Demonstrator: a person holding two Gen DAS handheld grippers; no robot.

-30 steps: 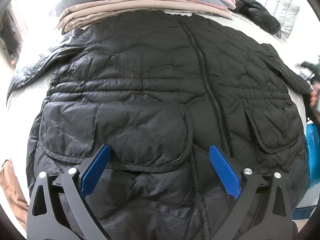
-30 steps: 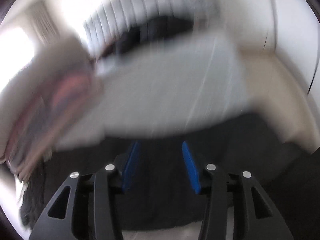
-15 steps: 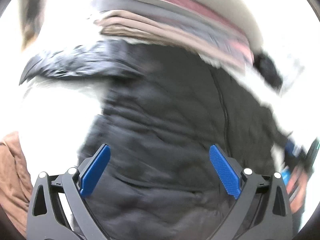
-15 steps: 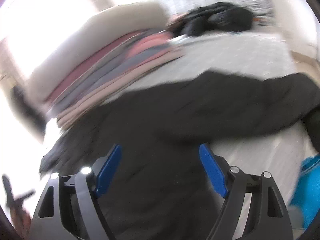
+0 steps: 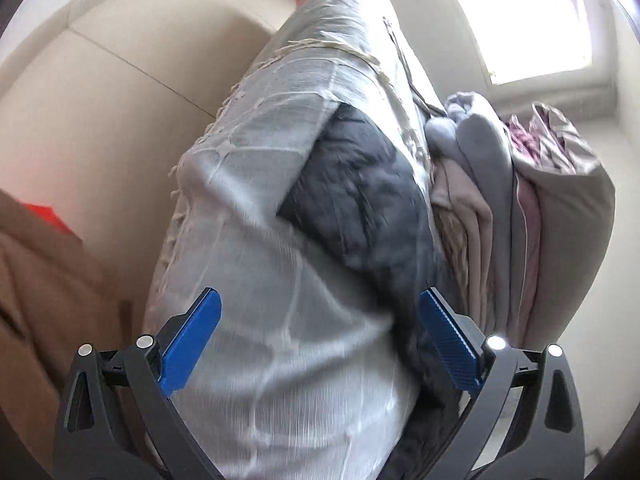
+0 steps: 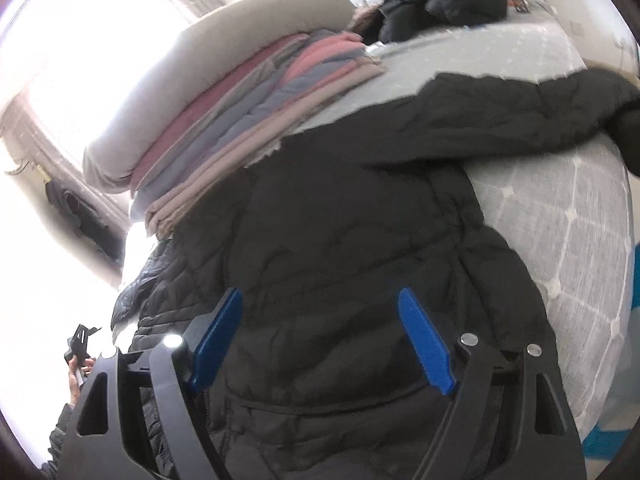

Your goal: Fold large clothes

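A large black quilted jacket (image 6: pixel 344 248) lies spread front-up on a pale grey bed cover (image 6: pixel 576 216), one sleeve (image 6: pixel 532 108) stretched out to the right. My right gripper (image 6: pixel 320 324) is open and empty, hovering over the jacket's lower body. In the left wrist view the scene is tilted; the jacket's other sleeve (image 5: pixel 360 204) lies on the bed cover (image 5: pixel 260 184). My left gripper (image 5: pixel 320 324) is open and empty above the bed edge beside that sleeve.
A stack of folded pink, grey and beige clothes (image 6: pixel 248 96) sits at the jacket's collar, also showing in the left wrist view (image 5: pixel 512 216). Another dark garment (image 6: pixel 444 4) lies at the far end. Brown cloth (image 5: pixel 44 280) hangs at the left; floor (image 5: pixel 100 92) lies beyond.
My left gripper has swung left from over the jacket's body to the bed edge by its sleeve, tilting the view. My right gripper opened wider and came over the jacket's lower body.
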